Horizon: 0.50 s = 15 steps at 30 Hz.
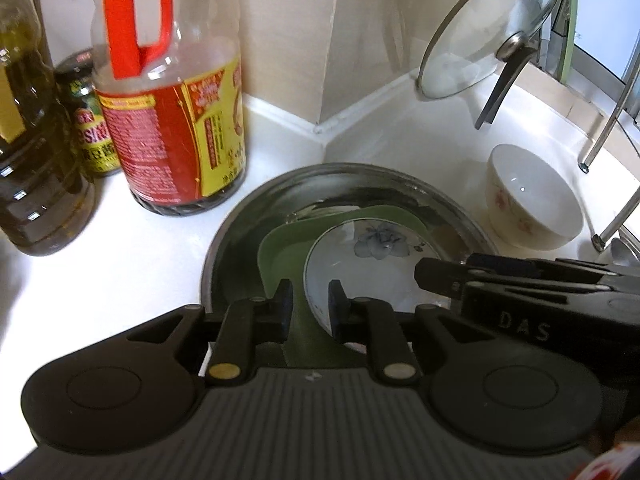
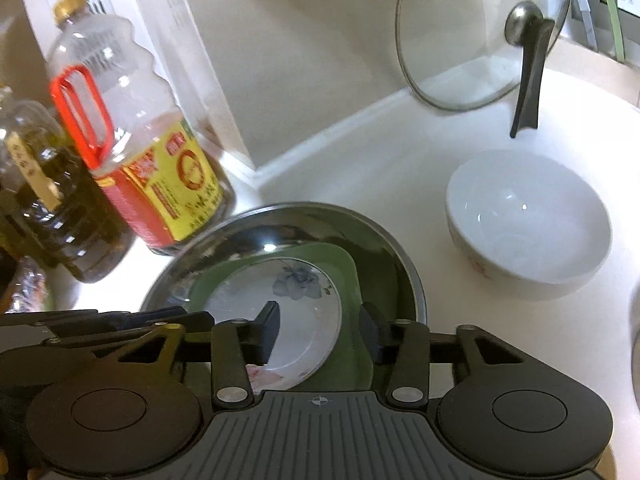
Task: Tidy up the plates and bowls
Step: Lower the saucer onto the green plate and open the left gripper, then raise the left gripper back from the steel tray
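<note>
1. The white countertop [image 1: 152, 248] fills the middle of both views, meeting the beige tiled wall [image 1: 280, 40] at the top.
2. A stainless steel basin [image 1: 240, 232] sits at centre frame on the counter; inside it lies a green plate [image 1: 280, 252], and on that a white floral plate [image 1: 380, 272] with a blue flower print.
3. A glass pot lid [image 1: 480, 40] leans against the wall at upper right.
4. At upper left stands an oil bottle [image 1: 176, 120] with a red handle and a red-and-yellow label, a darker oil bottle [image 1: 28, 140] and a small jar [image 1: 90, 120] beside it.
5. A white bowl [image 2: 528, 216] with faint pink flowers sits upright on the counter right of the basin, apart from it.
6. The left gripper [image 1: 310, 308], at lower centre of its own view, has its fingers narrowly apart astride the near rim of the floral plate; whether the pads press on it I cannot tell.
7. The right gripper [image 2: 320, 332] has its fingers well apart, one over the floral plate, the other over the green plate's edge, clamping neither.
</note>
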Tool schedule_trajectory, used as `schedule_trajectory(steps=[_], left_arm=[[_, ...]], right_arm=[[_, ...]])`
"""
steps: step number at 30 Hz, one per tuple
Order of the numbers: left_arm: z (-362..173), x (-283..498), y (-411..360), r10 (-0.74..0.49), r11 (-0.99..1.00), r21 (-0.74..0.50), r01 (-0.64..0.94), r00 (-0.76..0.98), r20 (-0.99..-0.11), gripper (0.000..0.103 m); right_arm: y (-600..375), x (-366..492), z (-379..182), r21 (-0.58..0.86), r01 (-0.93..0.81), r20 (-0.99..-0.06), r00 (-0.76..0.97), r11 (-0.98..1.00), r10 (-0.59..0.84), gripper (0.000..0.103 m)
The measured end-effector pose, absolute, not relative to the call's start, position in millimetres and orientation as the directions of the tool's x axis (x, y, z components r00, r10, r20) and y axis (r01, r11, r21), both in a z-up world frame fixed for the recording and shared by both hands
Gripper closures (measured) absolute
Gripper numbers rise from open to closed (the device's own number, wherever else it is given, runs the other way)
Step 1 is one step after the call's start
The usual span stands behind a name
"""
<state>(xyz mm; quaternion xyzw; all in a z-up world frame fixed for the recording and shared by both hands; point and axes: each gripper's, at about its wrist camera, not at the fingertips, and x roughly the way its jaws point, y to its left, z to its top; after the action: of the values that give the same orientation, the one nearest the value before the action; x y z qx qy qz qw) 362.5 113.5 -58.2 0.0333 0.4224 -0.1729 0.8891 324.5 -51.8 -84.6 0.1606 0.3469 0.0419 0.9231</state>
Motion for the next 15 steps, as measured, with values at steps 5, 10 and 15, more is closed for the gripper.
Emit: schedule_trajectory(steps=[5, 10, 15], left_arm=[[-40, 346, 117, -0.266, 0.939, -0.057, 0.338, 0.613, -0.744, 0.087], [-23, 323, 122, -0.265, 0.941, -0.05, 0.336, 0.635, -0.725, 0.086], [-11, 296, 130, -0.237, 0.954, -0.043, 0.297, 0.658, -0.714, 0.085]], right_arm=[[-58, 306, -73, 0.351, 0.012, -0.595, 0.774, 0.936, 0.214, 0.051], [-62, 283, -60, 0.352, -0.028, -0.565, 0.79, 0.935, 0.237, 0.044], [-63, 257, -48, 0.35, -0.08, -0.538, 0.799, 0.933, 0.27, 0.038]])
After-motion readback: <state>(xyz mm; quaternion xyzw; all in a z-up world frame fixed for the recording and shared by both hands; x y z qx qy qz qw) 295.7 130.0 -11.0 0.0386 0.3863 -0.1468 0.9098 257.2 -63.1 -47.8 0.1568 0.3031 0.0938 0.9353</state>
